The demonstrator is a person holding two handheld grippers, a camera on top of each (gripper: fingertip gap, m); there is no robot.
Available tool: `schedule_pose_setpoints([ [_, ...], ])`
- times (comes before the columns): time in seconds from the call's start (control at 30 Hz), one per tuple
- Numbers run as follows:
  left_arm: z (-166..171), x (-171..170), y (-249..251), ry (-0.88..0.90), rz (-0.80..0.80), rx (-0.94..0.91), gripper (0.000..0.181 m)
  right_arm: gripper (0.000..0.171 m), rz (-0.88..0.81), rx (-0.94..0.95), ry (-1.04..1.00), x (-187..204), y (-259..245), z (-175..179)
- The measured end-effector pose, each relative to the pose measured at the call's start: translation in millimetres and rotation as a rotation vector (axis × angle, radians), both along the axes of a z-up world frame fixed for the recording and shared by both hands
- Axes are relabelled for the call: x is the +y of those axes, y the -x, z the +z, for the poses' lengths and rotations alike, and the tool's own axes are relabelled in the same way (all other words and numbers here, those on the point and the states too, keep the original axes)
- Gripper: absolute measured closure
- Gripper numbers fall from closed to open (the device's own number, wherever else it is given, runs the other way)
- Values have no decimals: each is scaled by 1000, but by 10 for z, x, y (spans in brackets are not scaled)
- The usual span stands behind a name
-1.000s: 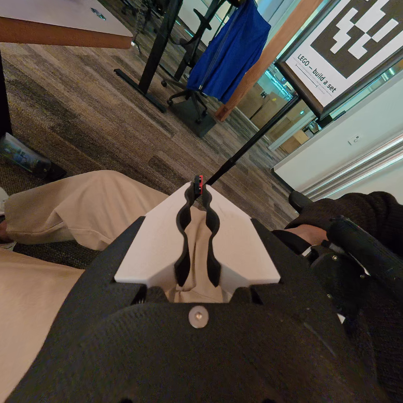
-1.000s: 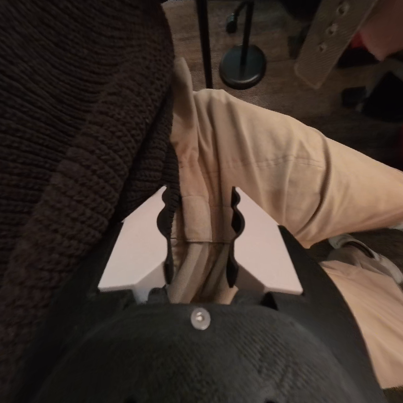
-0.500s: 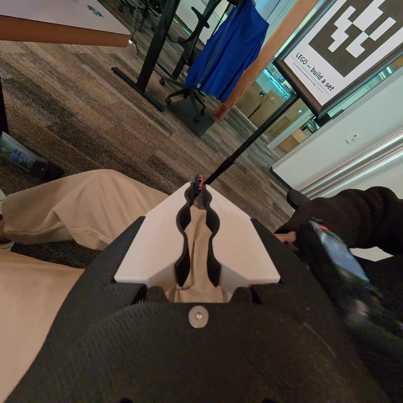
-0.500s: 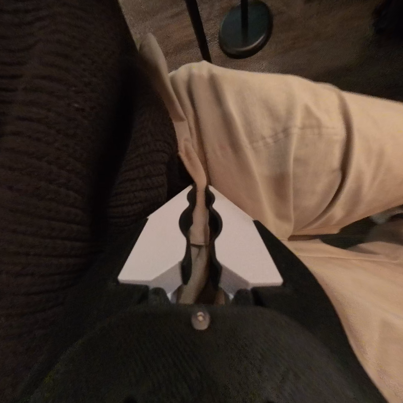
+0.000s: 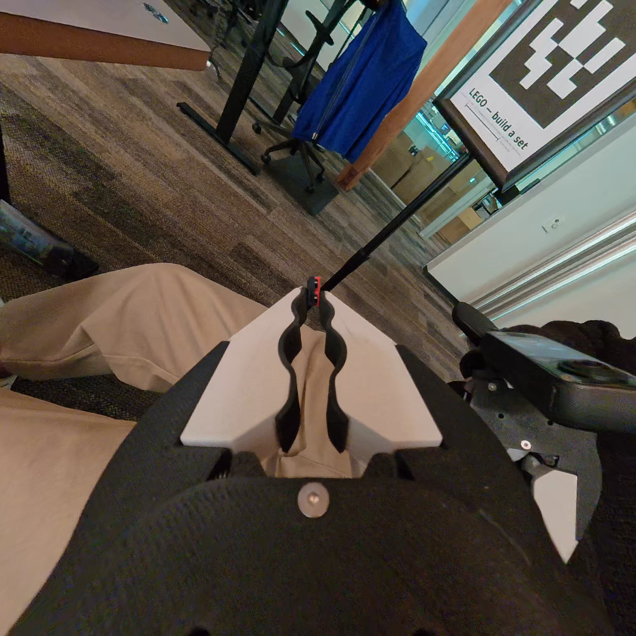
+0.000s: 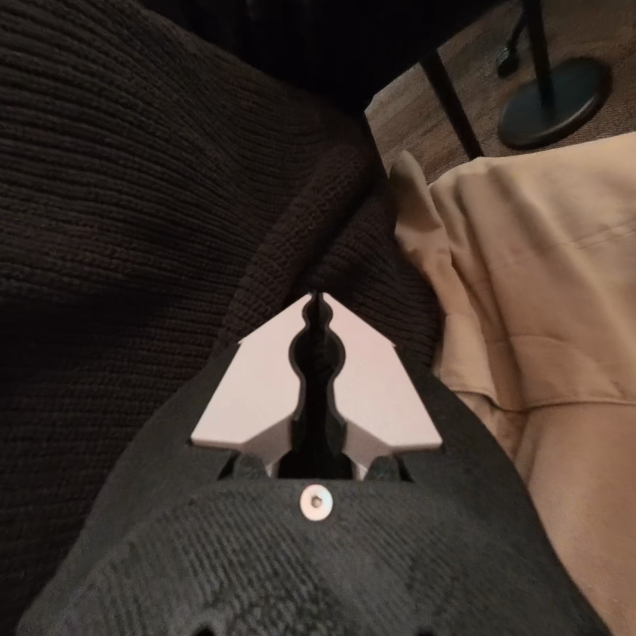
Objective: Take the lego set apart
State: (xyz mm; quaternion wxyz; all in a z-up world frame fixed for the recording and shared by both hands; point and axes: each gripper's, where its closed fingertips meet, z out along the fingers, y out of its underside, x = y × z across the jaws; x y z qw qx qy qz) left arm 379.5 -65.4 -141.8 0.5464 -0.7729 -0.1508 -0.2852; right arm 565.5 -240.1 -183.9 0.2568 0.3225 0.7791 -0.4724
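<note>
My left gripper (image 5: 315, 292) is shut on a small red and black lego piece (image 5: 314, 286) pinched at its fingertips. It is held above a person's lap in beige trousers (image 5: 137, 327). My right gripper (image 6: 317, 296) is shut with its fingertips together and nothing visible between them. It points at a dark knit sweater (image 6: 137, 206) close in front. The right gripper's body (image 5: 557, 389) also shows at the right edge of the left wrist view. No other lego parts are in view.
A carpeted floor (image 5: 155, 172) stretches ahead, with black desk legs (image 5: 241, 79), an office chair with a blue garment (image 5: 358, 82), a thin black pole (image 5: 395, 223) and a framed sign (image 5: 550, 69). A round black stand base (image 6: 554, 103) and beige trousers (image 6: 533, 275) show on the right. The tips of one gripper are about 25 cm away from the tips of the other.
My right gripper has shut, from open around a trouser fold to closed and empty, and swung left toward the sweater. My left gripper still holds the small piece, almost unmoved.
</note>
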Motion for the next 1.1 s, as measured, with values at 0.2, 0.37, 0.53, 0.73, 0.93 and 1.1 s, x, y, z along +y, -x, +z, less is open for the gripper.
schedule_pose_setpoints([
  [0.2,7,-7,4,2,12,19,178,171,218,-169,322,-61,-448,717],
  [0.37,2,-15,18,2,17,14,178,171,234,-139,325,-73,-547,774],
  [0.53,5,-18,17,2,17,12,178,171,309,-139,391,-51,-735,946],
  [0.73,7,-20,28,0,19,8,178,171,319,-138,504,33,-813,1147],
  [0.93,3,-18,27,1,18,9,178,171,318,-83,510,145,-868,1239],
  [1.1,-9,-15,41,2,20,-2,178,171,74,31,488,283,-399,1179],
])
